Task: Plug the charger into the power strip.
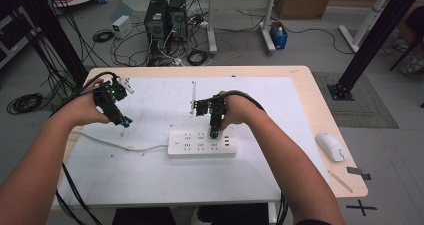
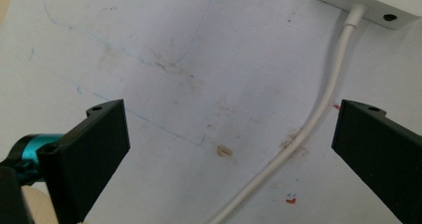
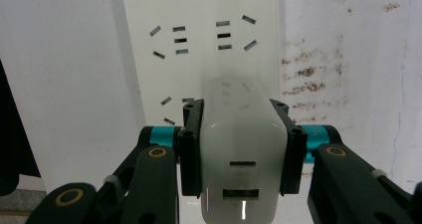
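A white power strip lies mid-table on the white mat, its sockets facing up. My right gripper points down at the strip's right half. In the right gripper view it is shut on a white charger block, whose far end covers one socket group; I cannot tell whether its prongs are in. My left gripper hovers over the mat left of the strip, and its jaws stand wide open with nothing between them. The strip's white cable runs beneath them from the strip's end.
A white mouse and a thin stick lie on the bare wooden table right of the mat. A narrow white strip lies behind the right hand. The cable trails left off the table.
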